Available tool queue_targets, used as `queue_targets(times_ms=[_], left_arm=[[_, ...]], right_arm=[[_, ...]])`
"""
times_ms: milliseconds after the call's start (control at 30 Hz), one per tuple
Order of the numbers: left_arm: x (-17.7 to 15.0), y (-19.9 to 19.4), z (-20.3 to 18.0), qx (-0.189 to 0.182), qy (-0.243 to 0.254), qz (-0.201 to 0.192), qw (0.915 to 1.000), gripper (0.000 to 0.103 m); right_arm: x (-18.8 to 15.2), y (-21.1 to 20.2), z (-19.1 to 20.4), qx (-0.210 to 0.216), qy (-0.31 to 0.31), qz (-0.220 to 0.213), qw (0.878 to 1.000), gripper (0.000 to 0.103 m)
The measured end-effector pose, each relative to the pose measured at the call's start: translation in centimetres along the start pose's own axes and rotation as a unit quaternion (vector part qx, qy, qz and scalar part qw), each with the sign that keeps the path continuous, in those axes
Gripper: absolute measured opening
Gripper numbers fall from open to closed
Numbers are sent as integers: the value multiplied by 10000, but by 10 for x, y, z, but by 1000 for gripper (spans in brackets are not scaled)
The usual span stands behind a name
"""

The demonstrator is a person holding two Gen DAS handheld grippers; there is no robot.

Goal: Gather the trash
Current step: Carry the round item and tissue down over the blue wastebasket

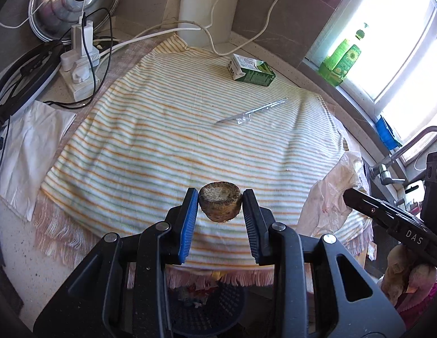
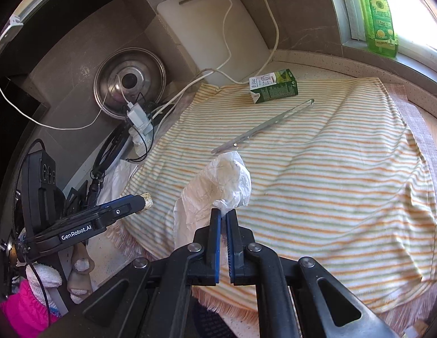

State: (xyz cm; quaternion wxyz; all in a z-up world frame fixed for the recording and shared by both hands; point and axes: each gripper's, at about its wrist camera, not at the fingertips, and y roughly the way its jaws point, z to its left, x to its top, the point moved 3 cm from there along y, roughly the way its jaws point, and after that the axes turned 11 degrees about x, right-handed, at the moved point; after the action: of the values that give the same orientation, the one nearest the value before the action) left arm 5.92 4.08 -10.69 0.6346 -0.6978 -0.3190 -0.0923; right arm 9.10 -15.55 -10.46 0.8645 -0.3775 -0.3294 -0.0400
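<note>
Left wrist view: the left gripper (image 1: 220, 201) is clamped on a small round brown chunk (image 1: 220, 205), held between its blue pads (image 1: 188, 225) above the near edge of a striped towel (image 1: 162, 140). Below the fingers, off the counter's near edge, sits a dark mesh basket (image 1: 227, 304) with scraps of litter inside. On the towel's far side lies a green and white drink carton (image 1: 251, 71) on its side; nearer the middle lies a clear plastic straw wrapper (image 1: 251, 111), well apart from the carton. A crumpled white paper (image 1: 335, 194) hangs at the right edge, in front of the right gripper's black finger. Right wrist view: the right gripper (image 2: 223, 217) is pinched shut on that crumpled white paper (image 2: 218, 188), lifting it over the towel's (image 2: 317, 183) near left part. The straw wrapper (image 2: 263, 125) lies just beyond the paper, the carton (image 2: 273, 86) farther back. At left, the left gripper (image 2: 145, 200) carries the brown chunk (image 2: 147, 198).
</note>
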Motion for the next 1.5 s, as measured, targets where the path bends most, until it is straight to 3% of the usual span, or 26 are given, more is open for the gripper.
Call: queue_targets(times_ms=[700,1033,1500], left_arm=[[-120,-27,25,-328,502,515,9969,32],[-170,-6,32,-338,534,995,9930,32],[-224,48,32,-11,746,1646,9835,32]], right_arm=[[-129,-7,57,-385,392,208,9983,1],[-174,8,65,-645,369,589,9955,1],[-233,51,32,-908,459,1238,9871,1]])
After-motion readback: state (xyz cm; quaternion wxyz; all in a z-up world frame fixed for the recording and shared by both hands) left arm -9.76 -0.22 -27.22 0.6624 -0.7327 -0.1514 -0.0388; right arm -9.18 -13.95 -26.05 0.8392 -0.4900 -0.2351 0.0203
